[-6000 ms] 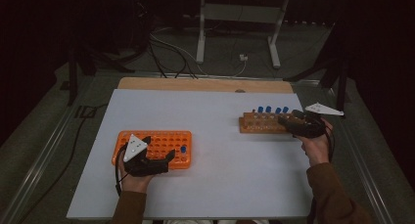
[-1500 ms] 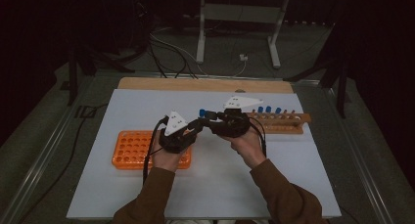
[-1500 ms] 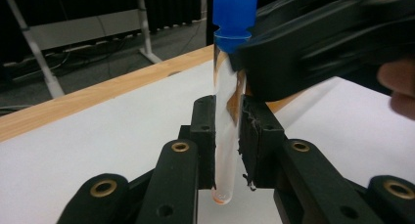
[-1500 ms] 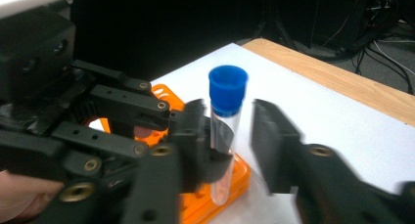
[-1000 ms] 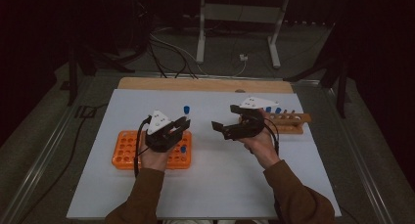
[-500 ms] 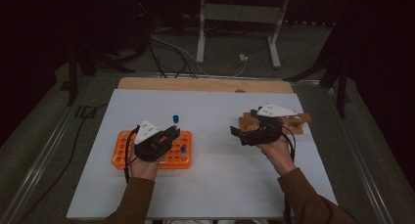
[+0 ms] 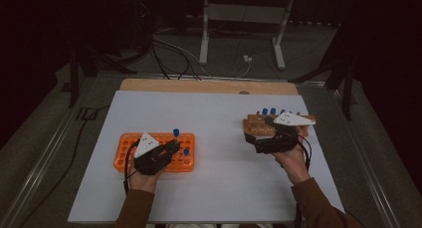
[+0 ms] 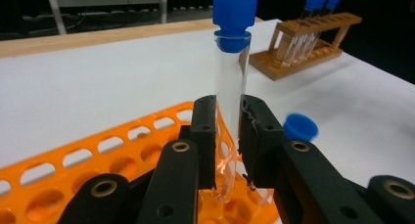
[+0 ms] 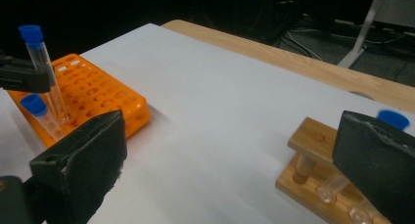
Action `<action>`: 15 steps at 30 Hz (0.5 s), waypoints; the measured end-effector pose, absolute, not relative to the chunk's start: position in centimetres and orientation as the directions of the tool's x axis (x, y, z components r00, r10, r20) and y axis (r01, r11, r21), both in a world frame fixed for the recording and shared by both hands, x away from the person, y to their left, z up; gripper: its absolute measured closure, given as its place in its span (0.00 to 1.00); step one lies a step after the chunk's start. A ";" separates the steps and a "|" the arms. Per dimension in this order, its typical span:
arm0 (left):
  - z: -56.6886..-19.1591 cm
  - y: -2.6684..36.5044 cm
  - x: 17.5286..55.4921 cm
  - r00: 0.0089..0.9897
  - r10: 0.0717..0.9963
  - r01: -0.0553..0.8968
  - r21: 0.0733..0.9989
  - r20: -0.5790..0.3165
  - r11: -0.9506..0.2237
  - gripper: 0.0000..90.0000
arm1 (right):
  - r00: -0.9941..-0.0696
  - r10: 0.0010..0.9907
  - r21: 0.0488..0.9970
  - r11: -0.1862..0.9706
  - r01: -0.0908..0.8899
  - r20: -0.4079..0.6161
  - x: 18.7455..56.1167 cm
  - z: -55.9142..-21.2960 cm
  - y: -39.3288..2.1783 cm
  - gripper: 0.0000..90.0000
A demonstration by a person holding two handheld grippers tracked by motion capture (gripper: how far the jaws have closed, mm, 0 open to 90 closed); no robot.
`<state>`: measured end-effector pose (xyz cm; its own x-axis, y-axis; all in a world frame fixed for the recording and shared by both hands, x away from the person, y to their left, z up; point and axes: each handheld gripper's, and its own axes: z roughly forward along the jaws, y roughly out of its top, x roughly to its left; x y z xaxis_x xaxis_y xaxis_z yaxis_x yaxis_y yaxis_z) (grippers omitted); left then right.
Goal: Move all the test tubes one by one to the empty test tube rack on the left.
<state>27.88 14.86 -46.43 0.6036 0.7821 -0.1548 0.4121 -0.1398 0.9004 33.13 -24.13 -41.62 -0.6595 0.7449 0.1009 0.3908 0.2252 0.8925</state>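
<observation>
Between your right gripper (image 9: 235, 170) jaws: bare white table (image 9: 210, 111); wooden rack (image 9: 328, 180) crowds the right jaw, orange rack (image 9: 93, 94) stands beyond the left.

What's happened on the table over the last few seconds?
The left gripper took a blue-capped tube from the right gripper at mid-table and carried it left, down into the orange rack. The right gripper, now open, went back to the wooden rack. Both racks stayed put.
</observation>
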 end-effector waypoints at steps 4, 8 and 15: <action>-46.8 14.8 27.4 0.616 0.772 0.416 0.896 -0.155 -0.153 0.87 | -0.656 0.748 0.893 0.224 0.391 0.100 32.7 -42.0 -24.8 0.00; -47.5 14.4 27.2 0.625 0.769 0.435 0.878 -0.135 -0.199 0.87 | -0.649 0.753 0.895 0.207 0.394 0.112 32.2 -42.2 -25.6 0.00; -48.1 14.1 26.7 0.636 0.767 0.447 0.853 -0.091 -0.270 0.87 | -0.646 0.753 0.897 0.193 0.399 0.125 31.5 -43.0 -26.5 0.00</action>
